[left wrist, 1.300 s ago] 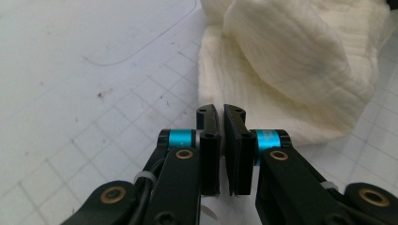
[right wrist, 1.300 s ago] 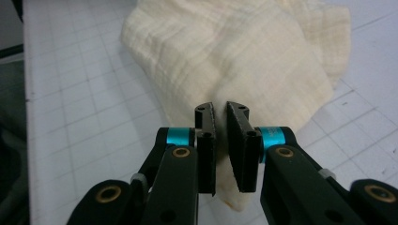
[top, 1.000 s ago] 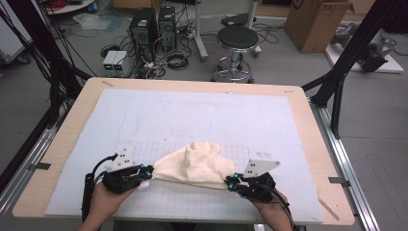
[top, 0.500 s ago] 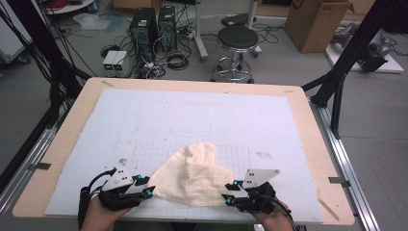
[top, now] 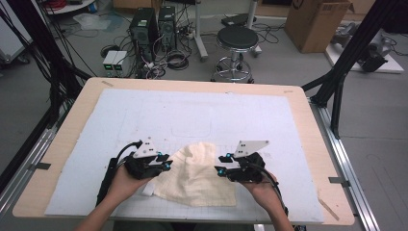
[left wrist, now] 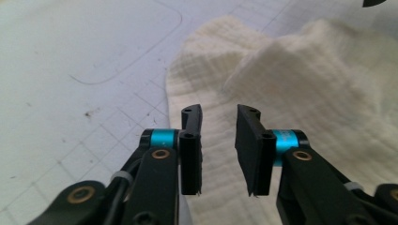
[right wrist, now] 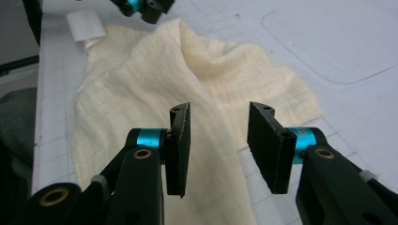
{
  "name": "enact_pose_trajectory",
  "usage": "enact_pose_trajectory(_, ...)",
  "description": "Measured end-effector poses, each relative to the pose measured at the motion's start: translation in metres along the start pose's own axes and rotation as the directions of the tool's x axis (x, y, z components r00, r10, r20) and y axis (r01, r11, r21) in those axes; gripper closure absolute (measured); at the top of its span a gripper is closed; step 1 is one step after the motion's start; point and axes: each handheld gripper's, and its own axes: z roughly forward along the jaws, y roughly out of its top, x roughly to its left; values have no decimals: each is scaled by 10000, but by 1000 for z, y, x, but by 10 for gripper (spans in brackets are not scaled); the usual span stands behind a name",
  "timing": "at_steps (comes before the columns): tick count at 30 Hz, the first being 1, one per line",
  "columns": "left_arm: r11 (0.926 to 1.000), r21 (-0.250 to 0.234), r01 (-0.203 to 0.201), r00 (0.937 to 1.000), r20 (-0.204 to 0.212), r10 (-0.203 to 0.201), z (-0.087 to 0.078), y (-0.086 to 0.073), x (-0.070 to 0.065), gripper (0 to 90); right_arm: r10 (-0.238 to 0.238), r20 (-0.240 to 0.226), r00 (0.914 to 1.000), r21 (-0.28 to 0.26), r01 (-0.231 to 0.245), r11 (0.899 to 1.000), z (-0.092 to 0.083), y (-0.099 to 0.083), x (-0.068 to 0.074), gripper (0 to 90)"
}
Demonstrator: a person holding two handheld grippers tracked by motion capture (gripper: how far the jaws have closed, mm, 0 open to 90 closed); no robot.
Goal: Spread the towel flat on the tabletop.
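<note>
A cream cloth [top: 197, 174] is seen lying crumpled on the white mat [top: 192, 115] near the front edge of the table [top: 308, 125], between the two grippers. In the high view the left gripper [top: 166, 161] is held at the cloth's left edge and the right gripper [top: 221, 166] at its right edge, both pointed inward toward each other.

In the left gripper view the left gripper's [left wrist: 219, 140] jaws are seen parted, with a clear gap between them; they have just been closing, yet no fabric is pinched, and the cloth [left wrist: 305, 93] lies under and beyond the tips. A raised fold is seen in the cloth ahead of them.

In the right gripper view the right gripper's [right wrist: 218, 140] jaws are likewise spread, having just been opening, and nothing is gripped between the pads; the cloth [right wrist: 155, 93] lies beneath the left jaw and stretches away, a ridge running up its middle. A small white tag [right wrist: 87, 27] is seen at the cloth's far corner, beside the tips of the left gripper [right wrist: 141, 7].
</note>
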Motion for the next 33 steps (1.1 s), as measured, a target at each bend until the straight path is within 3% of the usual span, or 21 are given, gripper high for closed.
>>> enact_pose_trajectory(3,9996,275,13,9998,194,-18,12,0,4,750,272,-401,9988,505,-252,9984,12,-3,-7,592)
enact_pose_trajectory(7,9968,793,130,9991,384,-161,23,-4,7,750,197,-519,9985,915,-149,9957,21,-5,-11,616)
enact_pose_trajectory(9,9939,1097,85,9997,226,-110,26,-6,7,772,314,-688,9971,1132,-235,9933,25,-7,-13,677)
enact_pose_trajectory(13,9936,1129,72,10000,49,-77,25,-7,5,839,601,-974,9934,1530,-448,9872,31,-10,-17,839)
enact_pose_trajectory(15,9935,1142,-10,10000,-83,20,23,-9,3,856,747,-1126,9908,1622,-558,9852,29,-11,-17,870)
enact_pose_trajectory(28,9967,716,371,9989,-327,-348,-6,-36,-4,873,653,-756,9950,941,-581,9939,-9,-17,-7,873)
enact_pose_trajectory(33,9958,723,558,9984,-173,-547,-13,-41,-6,868,729,-653,9952,773,-678,9947,-19,-28,-2,870)
